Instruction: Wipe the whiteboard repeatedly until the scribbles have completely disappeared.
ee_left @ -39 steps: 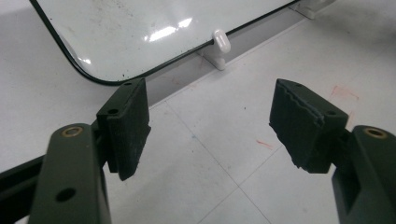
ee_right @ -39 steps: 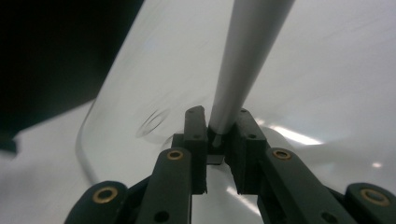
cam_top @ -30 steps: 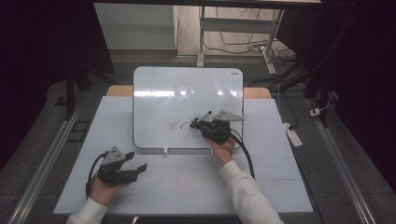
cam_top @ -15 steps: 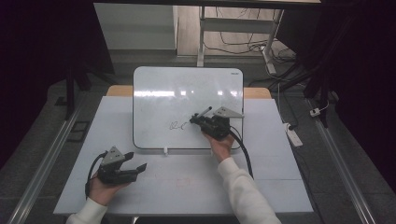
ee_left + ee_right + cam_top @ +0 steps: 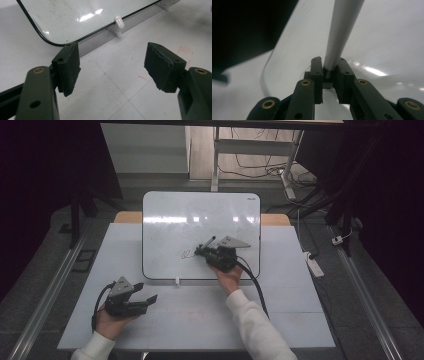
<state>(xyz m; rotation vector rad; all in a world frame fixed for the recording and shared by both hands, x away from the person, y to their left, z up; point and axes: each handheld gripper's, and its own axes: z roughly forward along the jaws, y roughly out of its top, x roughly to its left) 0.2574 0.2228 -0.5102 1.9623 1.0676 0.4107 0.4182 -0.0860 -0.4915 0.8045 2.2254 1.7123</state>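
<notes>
In the right gripper view, the marker clamped in the right gripper is cut off by the top edge, so its far end cannot be seen, and the whiteboard behind it is blurred, with no writing legible there. In the high view, the dark scribble on the whiteboard is too small to read, and whether the marker's tip touches the surface cannot be determined. In the left gripper view, the whiteboard is cropped by the top edge, leaving one rounded corner and part of the lower edge in frame, and the bodies of both jaws of the left gripper run out at the bottom edge.
</notes>
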